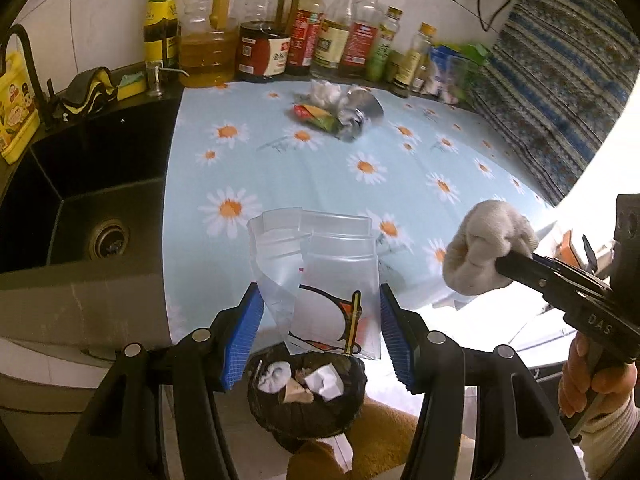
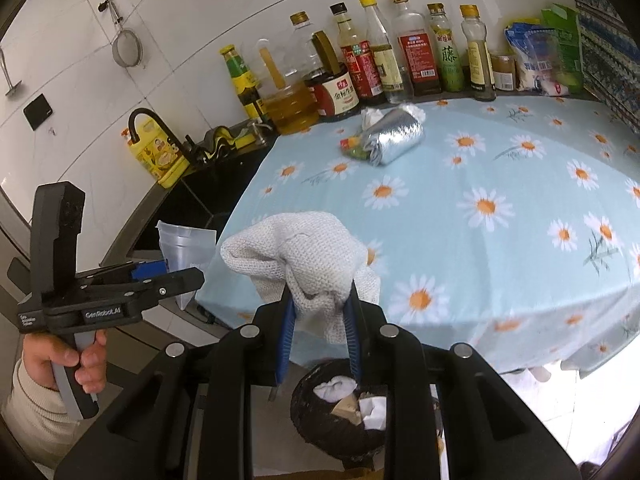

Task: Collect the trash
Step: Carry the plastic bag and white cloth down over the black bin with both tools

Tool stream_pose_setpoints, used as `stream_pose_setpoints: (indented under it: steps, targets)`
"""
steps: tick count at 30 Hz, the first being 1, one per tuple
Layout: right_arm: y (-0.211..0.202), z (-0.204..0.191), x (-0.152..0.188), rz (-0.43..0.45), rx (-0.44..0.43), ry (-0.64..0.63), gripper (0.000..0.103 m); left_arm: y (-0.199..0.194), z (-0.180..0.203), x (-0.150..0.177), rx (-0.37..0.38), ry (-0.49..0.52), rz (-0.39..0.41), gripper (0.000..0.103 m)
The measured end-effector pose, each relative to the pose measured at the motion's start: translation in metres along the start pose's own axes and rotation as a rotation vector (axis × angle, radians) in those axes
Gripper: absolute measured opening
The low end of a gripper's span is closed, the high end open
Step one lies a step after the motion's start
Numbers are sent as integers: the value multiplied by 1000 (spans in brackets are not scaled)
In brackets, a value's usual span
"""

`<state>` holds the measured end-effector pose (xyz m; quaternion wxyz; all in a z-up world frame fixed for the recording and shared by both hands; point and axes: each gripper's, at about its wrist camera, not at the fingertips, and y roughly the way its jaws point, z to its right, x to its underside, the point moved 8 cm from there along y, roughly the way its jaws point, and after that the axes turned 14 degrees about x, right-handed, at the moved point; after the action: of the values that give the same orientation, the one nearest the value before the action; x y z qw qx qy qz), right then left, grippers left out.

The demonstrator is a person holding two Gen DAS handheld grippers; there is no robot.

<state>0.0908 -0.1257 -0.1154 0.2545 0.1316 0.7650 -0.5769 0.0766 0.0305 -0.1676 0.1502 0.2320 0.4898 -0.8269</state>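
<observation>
Left gripper [image 1: 320, 332] holds a clear plastic cup [image 1: 320, 272], right gripper [image 2: 320, 320] squeezes a white rag [image 2: 304, 256], both over the trash bin [image 1: 306, 392] w/ paper in it. More trash [image 2: 384, 136] lies far back on the daisy tablecloth [image 2: 500, 248], near the bottles [image 2: 360, 68] by the tile wall. Black sink [image 1: 80, 184] sits on the left.

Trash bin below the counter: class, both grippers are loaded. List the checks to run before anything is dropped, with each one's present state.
1. Left gripper holds the clear plastic packaging: ok.
2. Right gripper shut on the white cloth: ok.
3. Trash bin open, with room: ok.
4. Packaging directly over the bin: cannot tell.
5. Cloth directly over the bin: cannot tell.
6. Counter cleared: not ok, the wrapper pile remains on the daisy tablecloth.
</observation>
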Motion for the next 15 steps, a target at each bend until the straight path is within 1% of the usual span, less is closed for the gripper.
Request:
stream_pose_setpoints:
  steps: [7,15]
  targets:
    - [-9,-16,35,-23,13,19,24,-4,4,32,34,5,-30,55]
    - [-4,-30,71,-74,30,14,25,4,2,66,52,-4,-67,55]
